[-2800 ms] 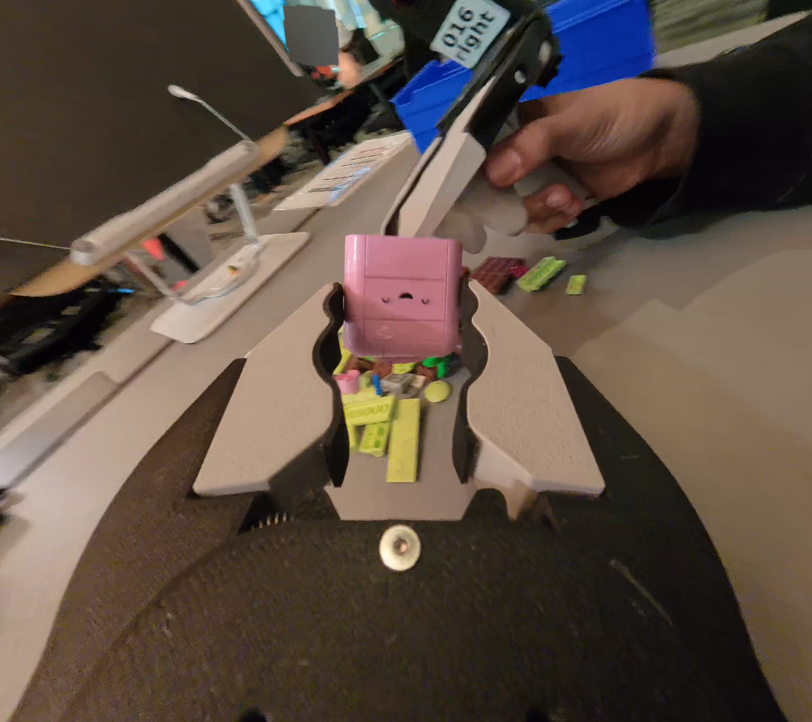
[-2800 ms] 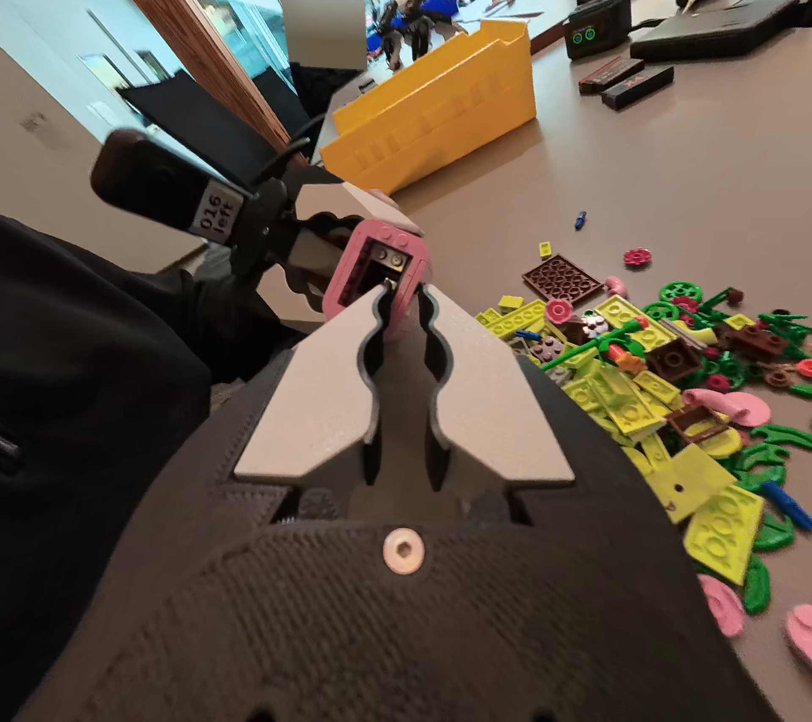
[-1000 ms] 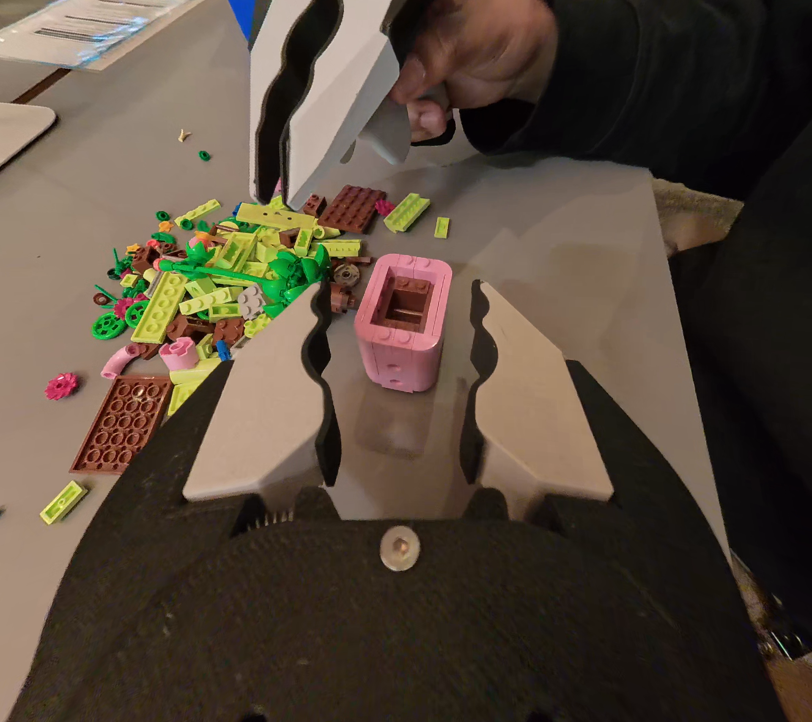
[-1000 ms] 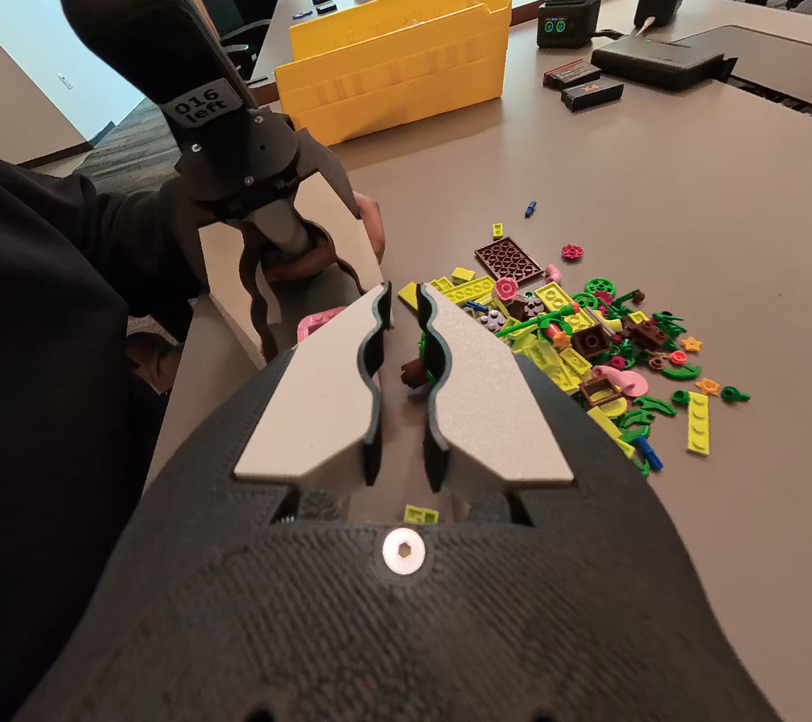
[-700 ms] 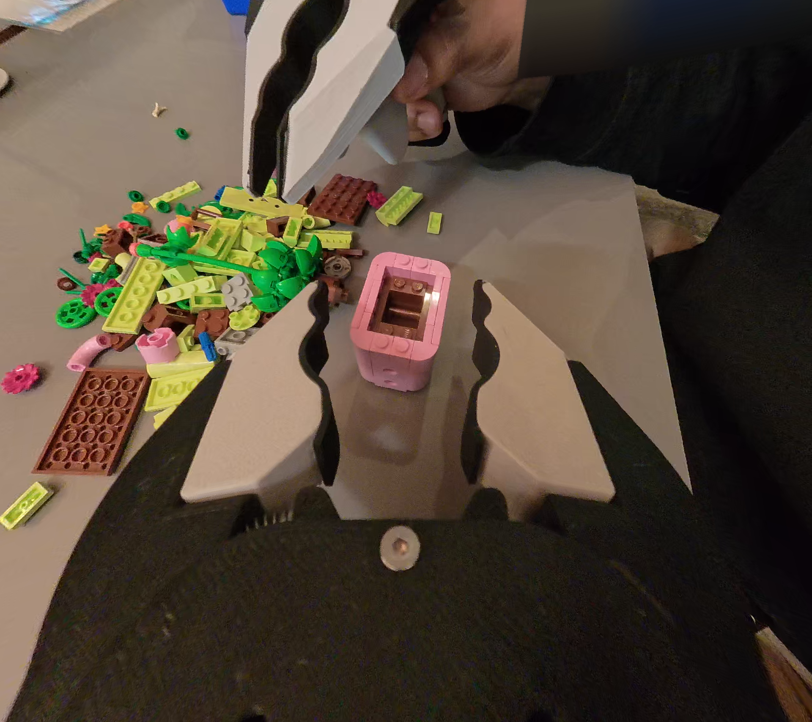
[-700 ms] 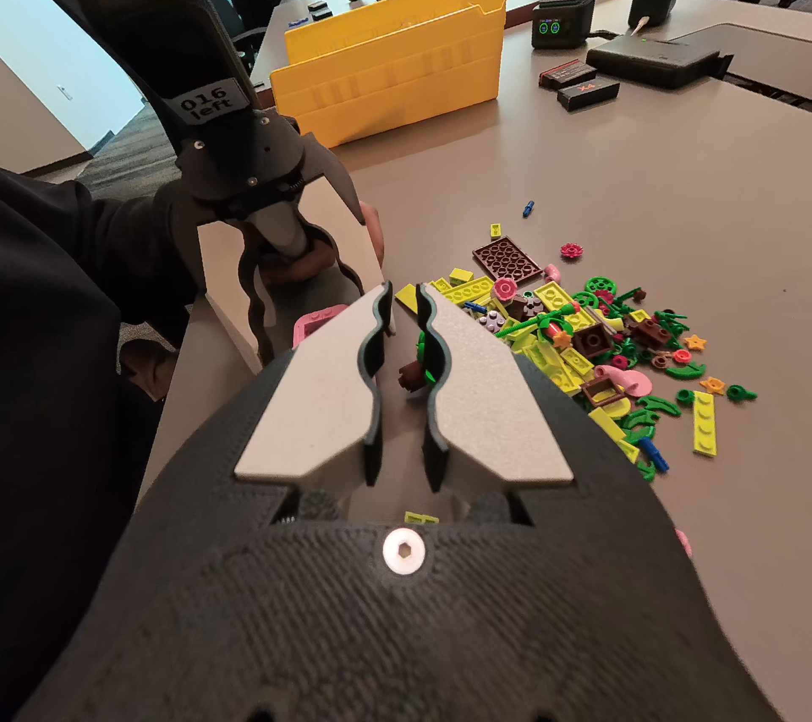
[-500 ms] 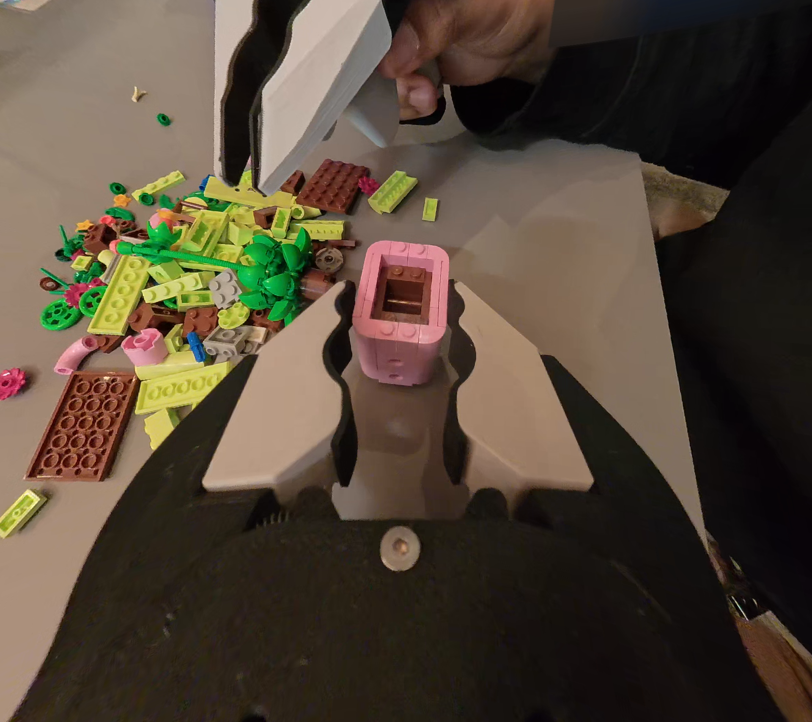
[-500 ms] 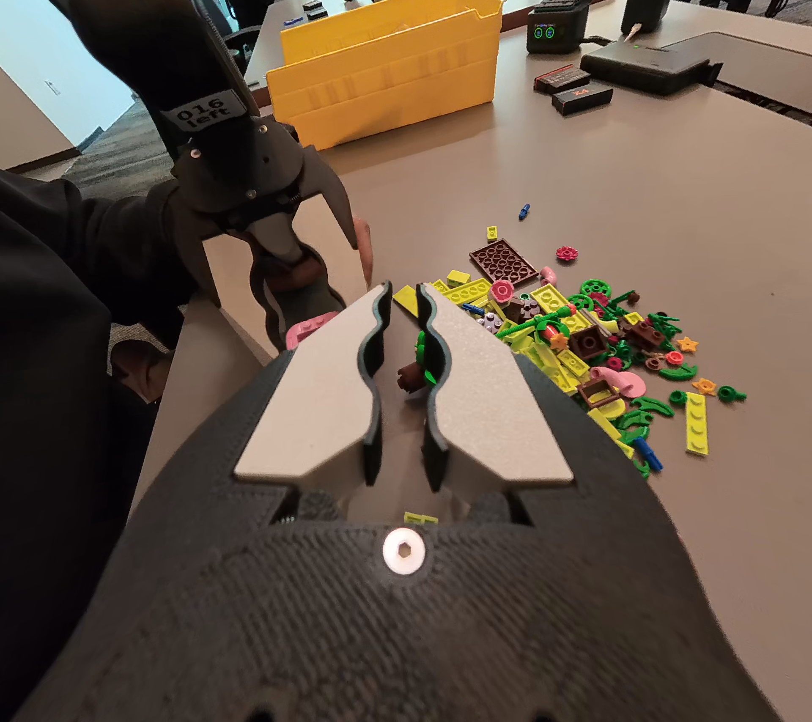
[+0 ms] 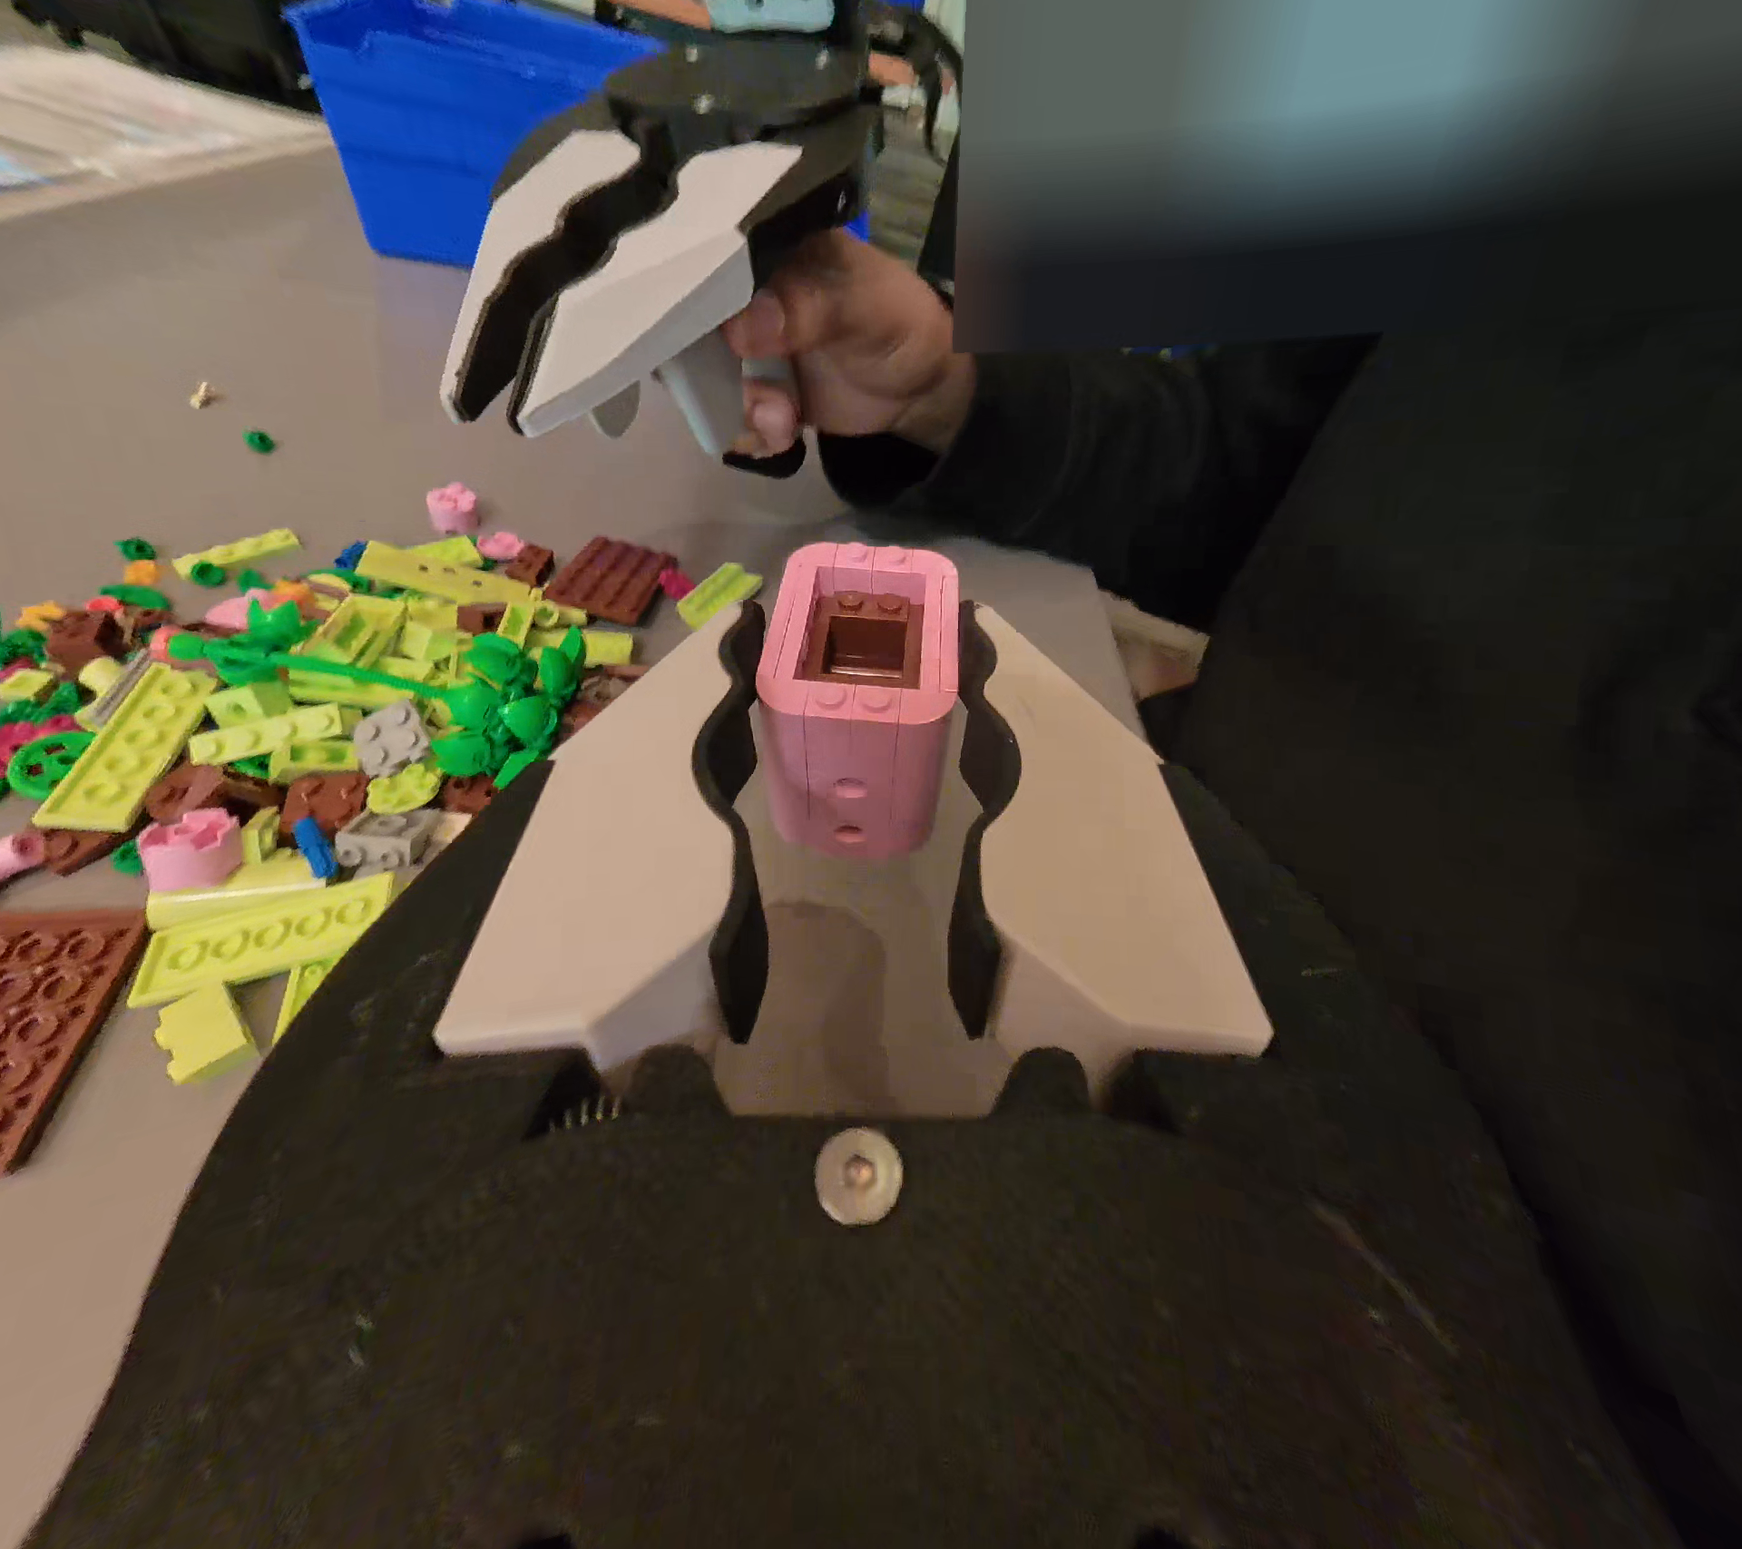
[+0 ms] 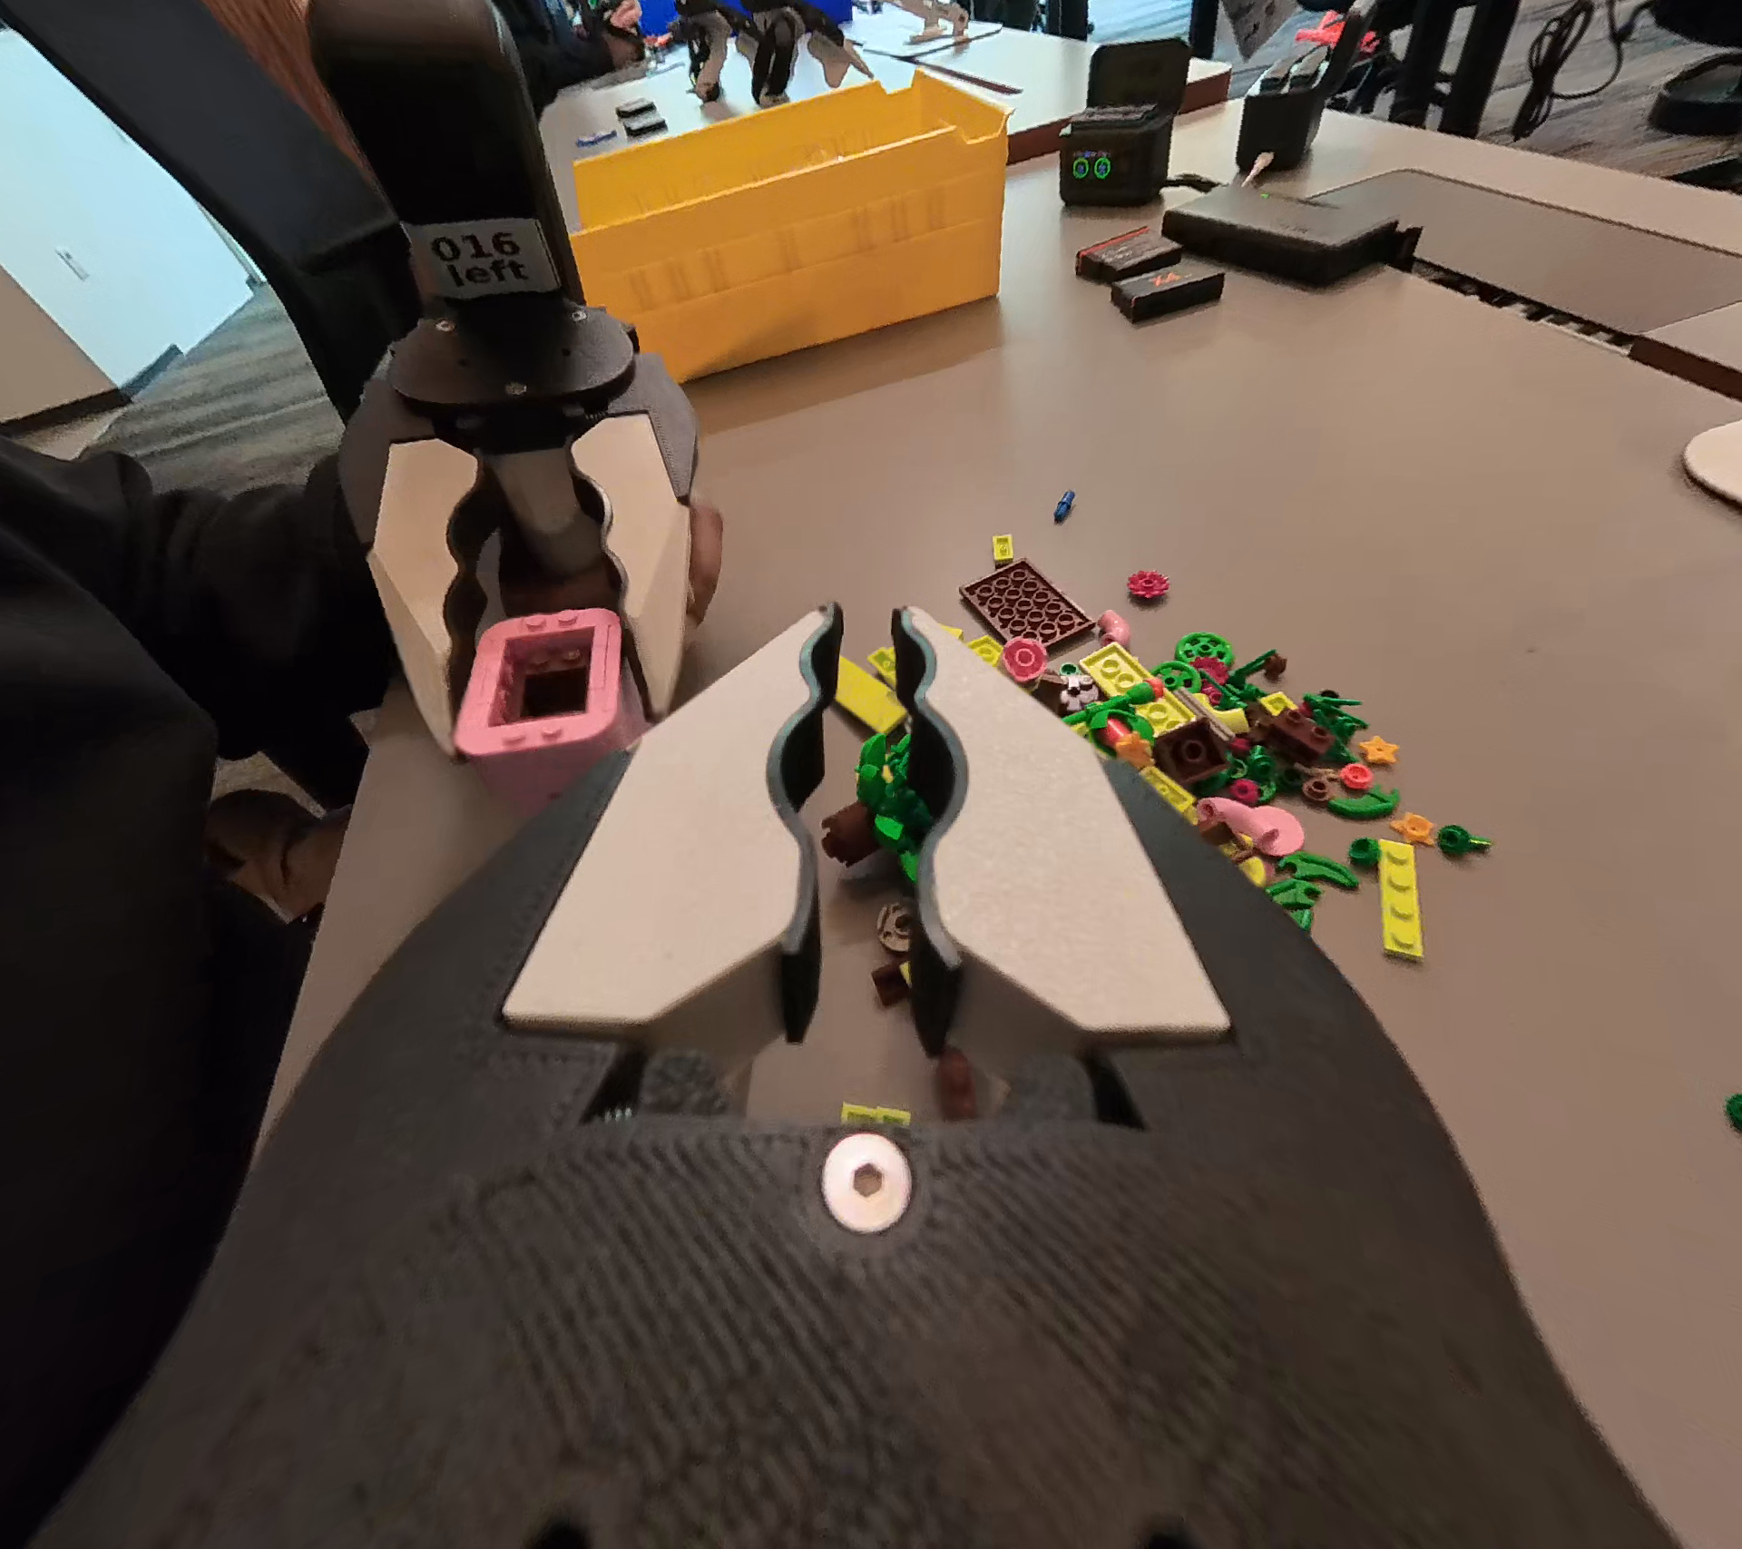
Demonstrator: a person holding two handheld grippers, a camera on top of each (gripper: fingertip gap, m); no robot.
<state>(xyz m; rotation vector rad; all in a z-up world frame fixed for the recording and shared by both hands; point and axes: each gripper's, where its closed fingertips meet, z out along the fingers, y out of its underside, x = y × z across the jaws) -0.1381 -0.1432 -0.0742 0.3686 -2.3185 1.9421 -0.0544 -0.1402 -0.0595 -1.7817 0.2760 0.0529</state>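
At the centre of the left wrist view, the left gripper (image 9: 856, 636) clamps a pink brick box (image 9: 856, 712) by its two long sides, fingers (image 9: 603, 872) pressed against its walls. The box stands upright with its open top showing a brown lining; its base appears just clear of the grey tabletop (image 9: 188, 316), though contact cannot be ruled out. In the upper middle of that frame a person's hand (image 9: 848, 354) holds the right gripper (image 9: 490, 410) above the tabletop, its fingers nearly together and holding nothing.

The right wrist view shows what the first does not: one yellow bin (image 10: 801, 231) at upper centre, two small black bars (image 10: 1150, 273) and one black case with green lights (image 10: 1112, 146) to its right. Here the box sits at centre left, beside the tabletop's near edge, held by the left gripper, whose fingers point down. The right gripper's own fingers (image 10: 688, 844) leave only a narrow slot over a green leafy piece (image 10: 886, 787) in the pile of loose bricks (image 10: 1225, 721).

Only the left wrist view shows the one blue bin (image 9: 452, 108), at upper left. Two brown studded plates (image 9: 613, 580) lie in the pile there; the loose pieces are too many to count.
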